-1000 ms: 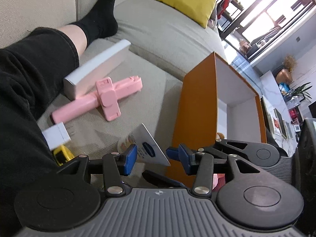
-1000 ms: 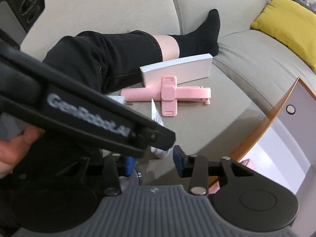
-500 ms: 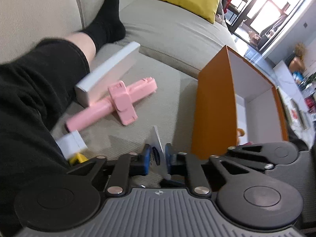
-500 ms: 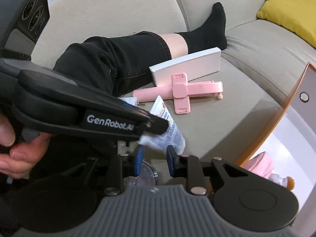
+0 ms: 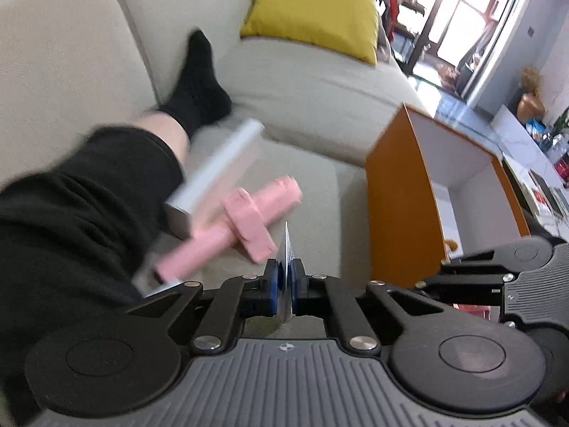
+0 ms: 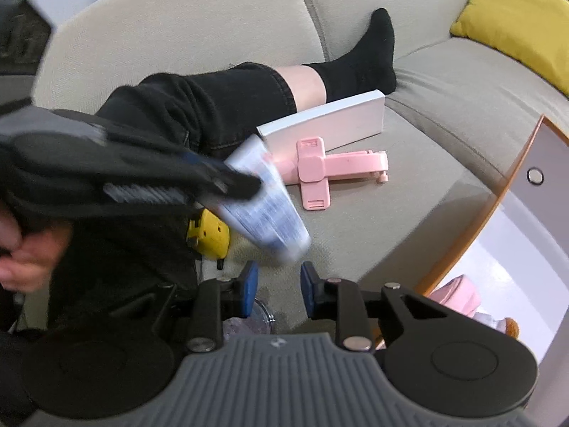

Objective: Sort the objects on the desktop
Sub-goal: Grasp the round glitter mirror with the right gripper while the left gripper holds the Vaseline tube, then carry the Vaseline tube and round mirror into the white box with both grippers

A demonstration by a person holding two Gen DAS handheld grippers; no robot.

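Note:
My left gripper (image 5: pixel 283 288) is shut on the flat end of a white-and-blue tube (image 5: pixel 286 249) and holds it lifted above the sofa seat; in the right wrist view the tube (image 6: pixel 265 206) hangs from the left gripper's fingers (image 6: pixel 227 181), cap end down. My right gripper (image 6: pixel 275 284) is open and empty, just below the tube. A pink phone holder (image 6: pixel 330 170) and a white box (image 6: pixel 327 124) lie on the seat. An orange storage box (image 5: pixel 419 213) with a white inside stands to the right.
A person's leg in black shorts and a black sock (image 6: pixel 359 60) lies on the sofa. A yellow tape measure (image 6: pixel 209 235) rests near the leg. A yellow cushion (image 5: pixel 313 7) sits at the back. Pink items (image 6: pixel 458 295) lie inside the orange box.
My left gripper closed on the tube and lifted it off the seat. The right gripper stayed open beside it.

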